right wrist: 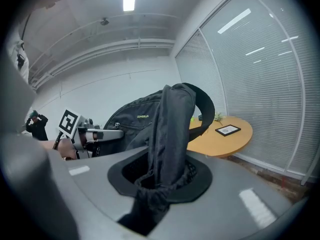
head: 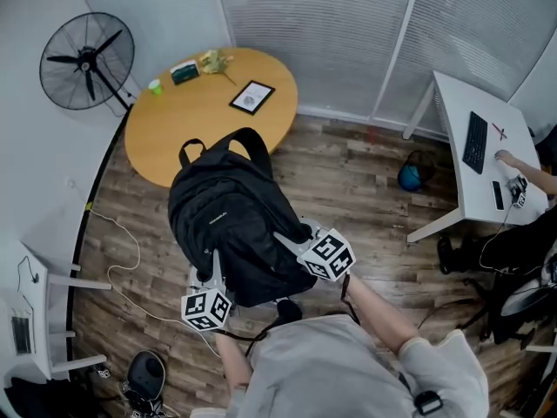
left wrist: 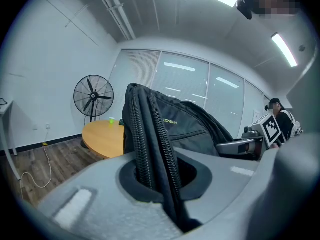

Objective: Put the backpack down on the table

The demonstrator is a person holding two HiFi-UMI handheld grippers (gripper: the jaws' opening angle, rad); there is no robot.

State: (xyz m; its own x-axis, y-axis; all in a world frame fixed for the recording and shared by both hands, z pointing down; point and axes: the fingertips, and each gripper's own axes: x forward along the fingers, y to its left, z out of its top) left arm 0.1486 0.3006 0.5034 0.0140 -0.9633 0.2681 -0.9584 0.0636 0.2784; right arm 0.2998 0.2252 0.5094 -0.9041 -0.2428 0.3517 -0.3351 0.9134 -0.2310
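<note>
Left gripper (left wrist: 160, 184): jaws pinched tight on a zippered edge of the backpack (left wrist: 195, 129); two zipper tracks run up from between them. Right gripper (right wrist: 160, 184): jaws narrow, clamped on a bunched fold of the same backpack's black fabric.

Backpack: black, soft, small pale lettering on its front panel, a carry loop and padded straps at the top. Held off the floor between both grippers, on the near side of the round wooden counter (head: 191, 116). In the head view its top loop overlaps the counter's near rim, while the body hangs over the plank floor (head: 348, 172).

Head view only: left gripper (head: 215, 264) and right gripper (head: 283, 238) on the backpack's (head: 231, 225) end farthest from the counter; a framed picture (head: 251, 97), green cup (head: 154, 86) and dark box (head: 184, 71) on the counter's far half.
Left gripper view only: the zipper detail, with the fan (left wrist: 93, 96) beyond the counter (left wrist: 102, 139).
Right gripper view only: the blinds (right wrist: 260, 84) behind the counter (right wrist: 225, 141).

Room: counter's near half bare. Fan (head: 87, 62) stands left of the counter, a white desk (head: 452, 111) well to its right, and open floor lies between.
</note>
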